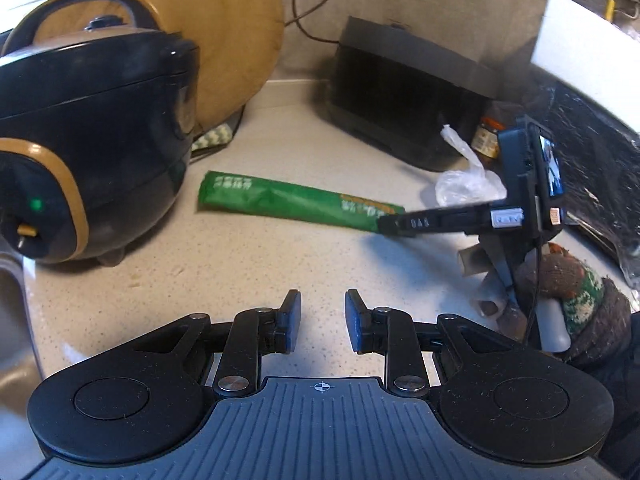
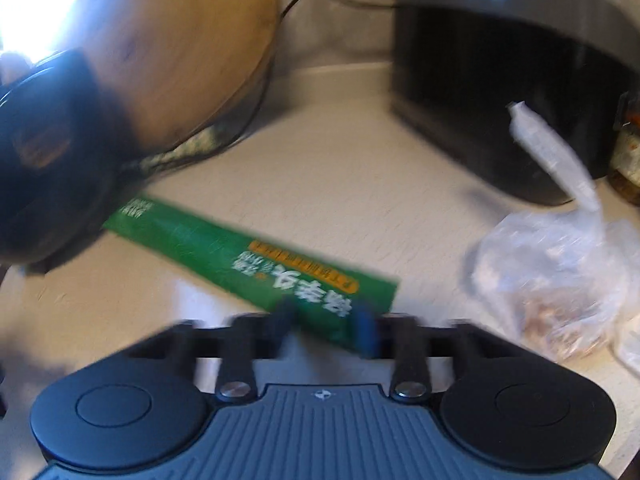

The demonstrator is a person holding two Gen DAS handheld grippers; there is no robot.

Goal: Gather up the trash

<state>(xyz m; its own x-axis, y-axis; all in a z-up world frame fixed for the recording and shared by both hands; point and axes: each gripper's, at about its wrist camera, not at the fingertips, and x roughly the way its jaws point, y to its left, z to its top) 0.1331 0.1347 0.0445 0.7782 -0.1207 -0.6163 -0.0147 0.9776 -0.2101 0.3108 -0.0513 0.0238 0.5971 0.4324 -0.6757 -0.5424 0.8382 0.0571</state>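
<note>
A long green wrapper (image 1: pixel 288 200) lies flat on the pale counter, between the rice cooker and a clear knotted plastic bag (image 1: pixel 460 184). My right gripper (image 1: pixel 386 224) reaches in from the right, its fingers at the wrapper's near end. In the blurred right wrist view the wrapper's (image 2: pixel 248 256) end lies between the fingers of the right gripper (image 2: pixel 326 320), which stand apart. The clear bag (image 2: pixel 560 272) holds brownish scraps at the right. My left gripper (image 1: pixel 323 318) is open and empty above bare counter, short of the wrapper.
A black and gold rice cooker (image 1: pixel 88 140) stands at the left with a round wooden board (image 1: pixel 224 40) behind it. A dark appliance (image 1: pixel 408 88) sits at the back, a jar (image 1: pixel 486 138) beside it. Cardboard tubes (image 1: pixel 476 264) lie at the right.
</note>
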